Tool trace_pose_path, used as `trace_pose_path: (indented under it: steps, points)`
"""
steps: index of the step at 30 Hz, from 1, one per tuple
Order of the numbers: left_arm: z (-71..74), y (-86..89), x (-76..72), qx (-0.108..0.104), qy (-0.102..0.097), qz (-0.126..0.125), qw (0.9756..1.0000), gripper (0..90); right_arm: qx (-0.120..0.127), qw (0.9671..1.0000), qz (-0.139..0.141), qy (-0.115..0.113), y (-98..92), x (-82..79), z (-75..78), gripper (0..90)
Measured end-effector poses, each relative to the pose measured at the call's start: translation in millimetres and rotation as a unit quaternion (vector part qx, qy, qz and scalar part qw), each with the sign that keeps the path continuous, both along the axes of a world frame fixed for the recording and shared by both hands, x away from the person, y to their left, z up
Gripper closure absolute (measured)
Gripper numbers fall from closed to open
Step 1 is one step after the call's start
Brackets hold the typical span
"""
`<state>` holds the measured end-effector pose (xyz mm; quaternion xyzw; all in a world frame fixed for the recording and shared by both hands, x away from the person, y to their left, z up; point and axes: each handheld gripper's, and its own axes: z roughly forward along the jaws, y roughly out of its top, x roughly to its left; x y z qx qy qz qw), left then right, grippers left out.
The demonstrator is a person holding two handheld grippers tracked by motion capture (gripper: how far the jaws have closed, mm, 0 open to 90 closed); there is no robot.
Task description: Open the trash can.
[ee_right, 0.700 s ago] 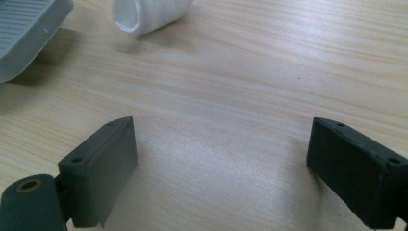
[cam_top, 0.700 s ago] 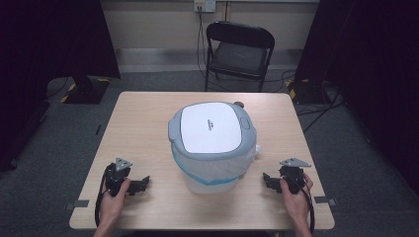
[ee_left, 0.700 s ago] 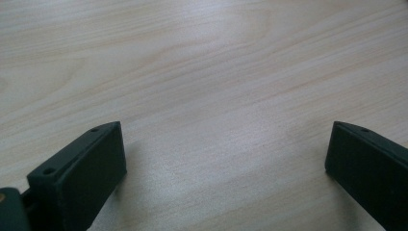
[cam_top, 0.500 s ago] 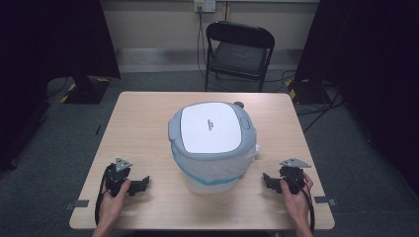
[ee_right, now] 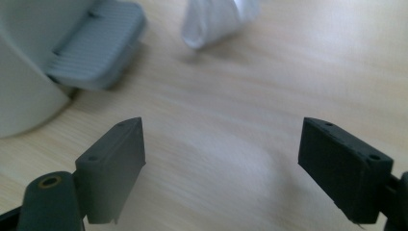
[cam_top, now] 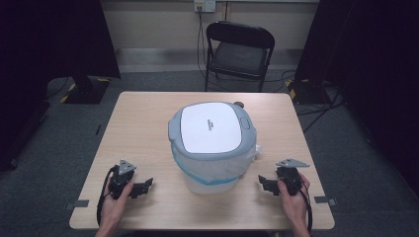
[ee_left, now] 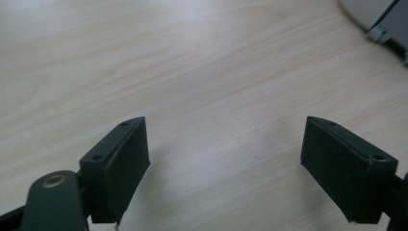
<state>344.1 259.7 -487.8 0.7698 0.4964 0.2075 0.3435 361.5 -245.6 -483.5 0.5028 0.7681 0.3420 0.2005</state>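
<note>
From above, your left tool and right tool rest on the counter, with the lidded bin between them. Your left tool's view shows jaws wide apart, holding nothing. Your right tool's view shows the same, the bin's pedal ahead to the left.

Matt wood-grain table, smooth plastic bin

A pale wood tabletop stands on grey carpet. Behind it sits 1 black folding chair, facing the table, against a cream wall with a socket and cables hanging down. Dark curtains close off both sides. Tape marks lie near the table's front corners.
</note>
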Motion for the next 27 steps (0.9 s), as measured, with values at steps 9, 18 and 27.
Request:
trace_pose_path:
  steps: [9,18,27]
  points:
    - [28.5,-36.6,5.6,-0.060,-0.053,-0.049,0.9956,17.6,-0.012,0.9983,0.034,-0.046,29.7,17.8,34.4,15.4]
    - [39.3,-68.6,-5.3,-0.047,-0.062,-0.092,0.9927,17.4,0.021,0.9967,0.052,-0.058,39.3,31.7,46.4,15.7]
    - [46.2,-78.9,-15.8,-0.068,-0.063,-0.121,0.9884,16.9,0.038,0.9930,0.076,-0.082,45.7,23.7,49.8,25.9]
